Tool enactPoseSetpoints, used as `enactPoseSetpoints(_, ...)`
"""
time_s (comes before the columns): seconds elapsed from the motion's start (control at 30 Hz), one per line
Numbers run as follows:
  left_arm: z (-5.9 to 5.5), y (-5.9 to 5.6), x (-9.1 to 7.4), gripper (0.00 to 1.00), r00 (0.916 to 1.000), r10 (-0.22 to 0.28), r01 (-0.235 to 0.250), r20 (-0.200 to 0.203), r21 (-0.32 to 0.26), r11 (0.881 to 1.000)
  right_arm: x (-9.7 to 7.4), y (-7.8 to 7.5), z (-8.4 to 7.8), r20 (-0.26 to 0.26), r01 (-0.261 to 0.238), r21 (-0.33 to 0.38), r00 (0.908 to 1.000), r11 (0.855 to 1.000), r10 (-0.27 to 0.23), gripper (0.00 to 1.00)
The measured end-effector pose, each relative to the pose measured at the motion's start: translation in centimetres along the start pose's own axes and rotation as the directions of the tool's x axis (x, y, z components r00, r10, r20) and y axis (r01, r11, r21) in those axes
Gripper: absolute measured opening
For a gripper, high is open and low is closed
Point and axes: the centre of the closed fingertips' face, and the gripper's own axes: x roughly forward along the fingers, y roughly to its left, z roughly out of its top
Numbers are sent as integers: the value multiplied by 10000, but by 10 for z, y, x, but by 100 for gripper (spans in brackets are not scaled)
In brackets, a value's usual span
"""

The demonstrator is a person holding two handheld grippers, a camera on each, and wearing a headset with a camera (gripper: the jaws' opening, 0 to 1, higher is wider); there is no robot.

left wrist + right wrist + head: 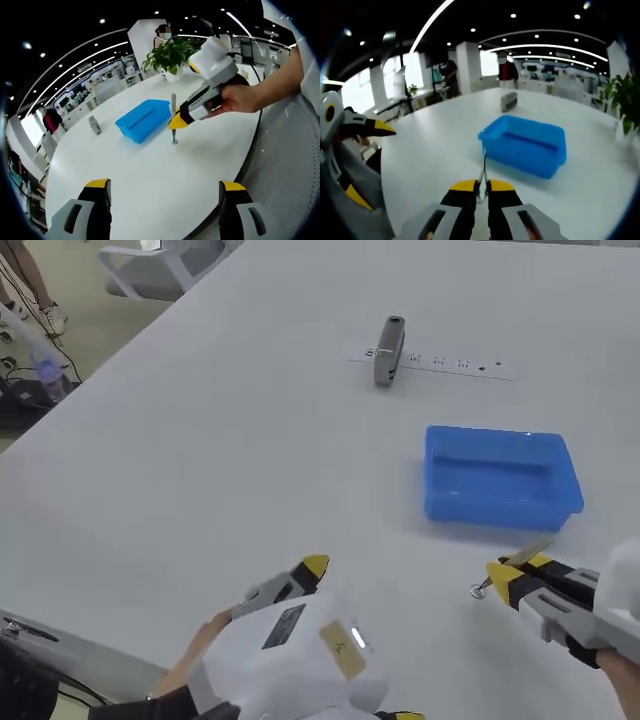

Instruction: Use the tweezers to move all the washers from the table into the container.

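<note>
Tweezers (484,587), slim and silvery, are clamped in the right gripper (512,576) in the head view, tips down on the white table (250,460) just in front of the blue container (500,480). In the left gripper view, the left gripper (165,185) is spread wide and grasps nothing. The tweezers stand upright beside the container, with a small round thing (174,143) at their tip, too small to identify. In the right gripper view, the yellow-tipped jaws pinch the tweezers, which point at the container's near wall.

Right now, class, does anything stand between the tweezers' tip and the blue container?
Nothing visible does. The tweezers, held in the right hand-held gripper, point down at the table, and bare white tabletop lies between them and the blue container.
</note>
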Motion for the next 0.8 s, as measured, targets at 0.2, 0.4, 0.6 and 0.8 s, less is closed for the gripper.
enactPoseSetpoints(0.2, -2, 0, 0, 90, 9999, 24, -23, -98, 98, 9999, 3, -2, -1, -163, 43, -148, 9999, 9999, -45, 4)
enactPoseSetpoints(0.4, -2, 0, 1, 90, 9999, 14, -13, -105, 110, 9999, 8, -1, 0, -268, -16, -652, 9996, 9979, -1, 3)
enactPoseSetpoints(0.6, -2, -1, 1, 90, 9999, 1, 1, -125, 135, 9999, 11, 1, 1, -341, -23, -1286, 9994, 9917, -21, 2)
enactPoseSetpoints(0.8, 3, 0, -1, 93, 9999, 28, -28, 165, 19, 10000, 10, -3, 2, -658, -159, -466, 9978, 9988, 128, 2)
